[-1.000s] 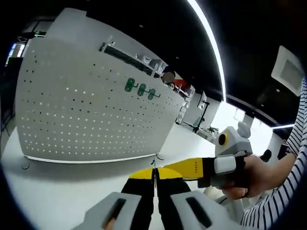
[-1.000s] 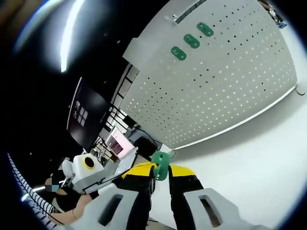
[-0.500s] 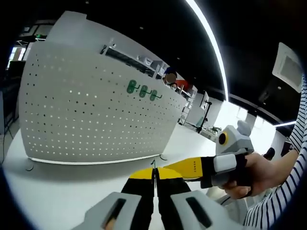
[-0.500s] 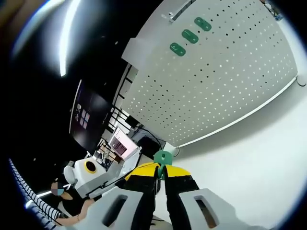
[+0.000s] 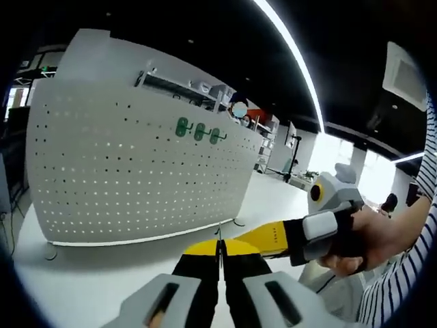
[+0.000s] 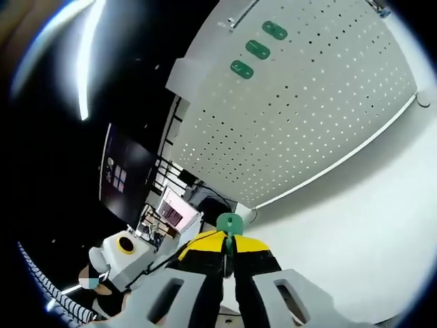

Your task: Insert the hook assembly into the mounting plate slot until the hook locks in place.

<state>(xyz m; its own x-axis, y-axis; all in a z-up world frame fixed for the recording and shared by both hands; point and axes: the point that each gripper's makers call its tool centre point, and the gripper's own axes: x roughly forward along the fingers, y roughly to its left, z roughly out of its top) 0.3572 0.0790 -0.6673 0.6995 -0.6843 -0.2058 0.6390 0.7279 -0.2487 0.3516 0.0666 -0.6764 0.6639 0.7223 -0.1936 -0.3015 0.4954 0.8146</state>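
A white perforated mounting plate (image 5: 130, 178) stands upright on a white table (image 5: 82, 287), with three green hooks (image 5: 199, 131) fixed in a row near its top. My left gripper (image 5: 220, 249) is shut with a thin metal pin held upright between its yellow-tipped jaws. The right gripper (image 5: 263, 239) reaches in from the right, held by a person's hand (image 5: 372, 236). In the right gripper view my right gripper (image 6: 228, 247) is shut on a green hook piece (image 6: 229, 222), well short of the plate (image 6: 307, 116) and its three green hooks (image 6: 256, 48).
A metal rail (image 5: 174, 82) runs along the plate's top edge. Small feet (image 5: 49, 253) hold the plate on the table. The left gripper's white body (image 6: 130, 256) lies low left in the right gripper view. Office furniture and ceiling light strips lie behind.
Both views have shifted slightly with the hands. The green hook piece in the right jaws now stands straighter and the jaws have closed tighter on it. The left gripper stays shut.
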